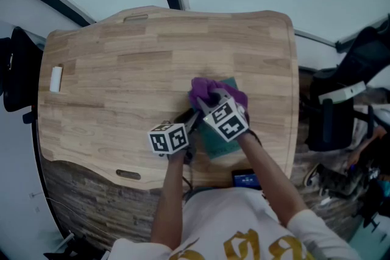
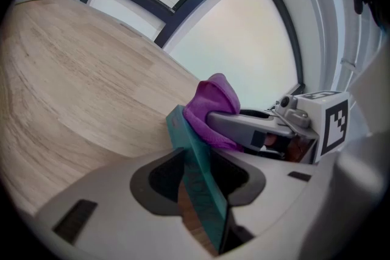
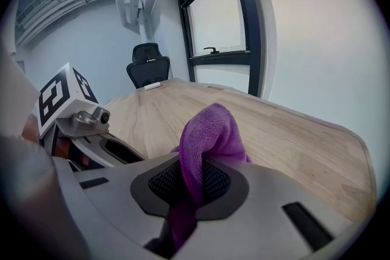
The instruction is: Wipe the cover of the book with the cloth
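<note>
Firmly, left hand-held gripper clamps book; right hand-held gripper pinches cloth.

Wood table w/ white item

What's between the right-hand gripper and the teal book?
A purple cloth, clamped in the right gripper jaws, lies against the teal book cover. The left gripper view shows it best.
</note>
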A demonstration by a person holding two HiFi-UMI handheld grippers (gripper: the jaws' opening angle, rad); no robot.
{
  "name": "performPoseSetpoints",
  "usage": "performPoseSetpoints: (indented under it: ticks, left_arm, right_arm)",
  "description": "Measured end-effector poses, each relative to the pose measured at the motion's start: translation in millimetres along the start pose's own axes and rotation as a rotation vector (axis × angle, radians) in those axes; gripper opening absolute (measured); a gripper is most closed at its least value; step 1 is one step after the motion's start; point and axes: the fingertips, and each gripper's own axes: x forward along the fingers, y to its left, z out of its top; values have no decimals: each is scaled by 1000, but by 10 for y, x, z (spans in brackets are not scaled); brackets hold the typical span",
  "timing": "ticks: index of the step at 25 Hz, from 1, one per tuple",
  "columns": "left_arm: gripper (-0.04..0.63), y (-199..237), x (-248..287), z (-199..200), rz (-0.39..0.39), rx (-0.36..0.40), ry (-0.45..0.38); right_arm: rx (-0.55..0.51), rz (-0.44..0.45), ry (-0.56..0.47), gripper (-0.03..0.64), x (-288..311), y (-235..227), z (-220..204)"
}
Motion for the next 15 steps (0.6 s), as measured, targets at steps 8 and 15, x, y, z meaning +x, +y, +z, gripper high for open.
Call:
performPoseSetpoints:
  ticks: [8, 15]
  left_arm:
    - [130, -2, 0, 6, -4, -3, -1]
    - [130, 9, -1, 3, -7, -8, 4]
  right_arm:
    - [-29, 42, 7, 32, 18, 95, 8]
    - [-29, 39, 2, 32, 14, 97, 3]
